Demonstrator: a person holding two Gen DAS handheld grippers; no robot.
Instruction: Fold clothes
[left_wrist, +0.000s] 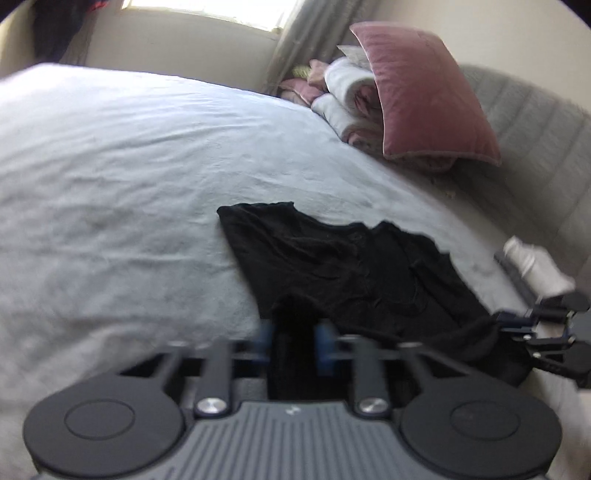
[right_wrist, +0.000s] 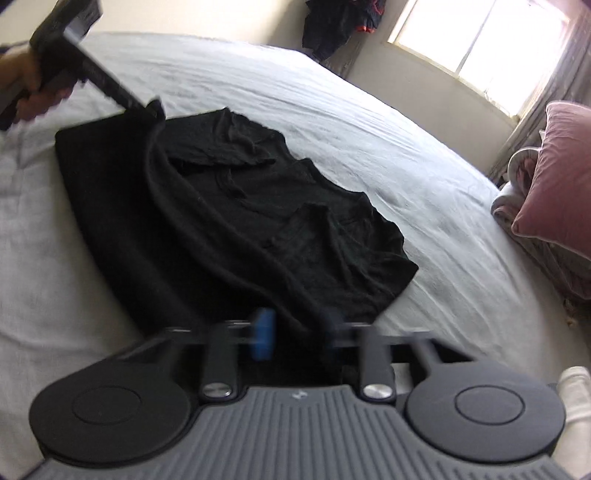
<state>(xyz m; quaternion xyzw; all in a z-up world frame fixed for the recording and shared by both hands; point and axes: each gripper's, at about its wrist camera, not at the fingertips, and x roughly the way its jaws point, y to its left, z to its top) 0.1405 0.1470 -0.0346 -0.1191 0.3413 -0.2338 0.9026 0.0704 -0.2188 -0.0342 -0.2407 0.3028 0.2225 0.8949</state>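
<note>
A black garment (right_wrist: 236, 206) lies crumpled on the bed (right_wrist: 369, 122), its near edge lifted at two corners. The left gripper (left_wrist: 293, 341) has its jaws narrowed onto a bunched fold of the cloth between blue pads (left_wrist: 325, 343) (the view is blurred there). The right gripper (right_wrist: 295, 334) likewise clamps the dark fabric at the other corner. A hand (right_wrist: 26, 85) grips the left tool's handle. Farther off, a pink pillow (left_wrist: 424, 92) leans on rolled white bedding (left_wrist: 347, 88) beneath a window (right_wrist: 480, 44).

Black shirt (left_wrist: 351, 269), white sheet (left_wrist: 110, 147) (pink pillow (left_wrist: 424, 92))
</note>
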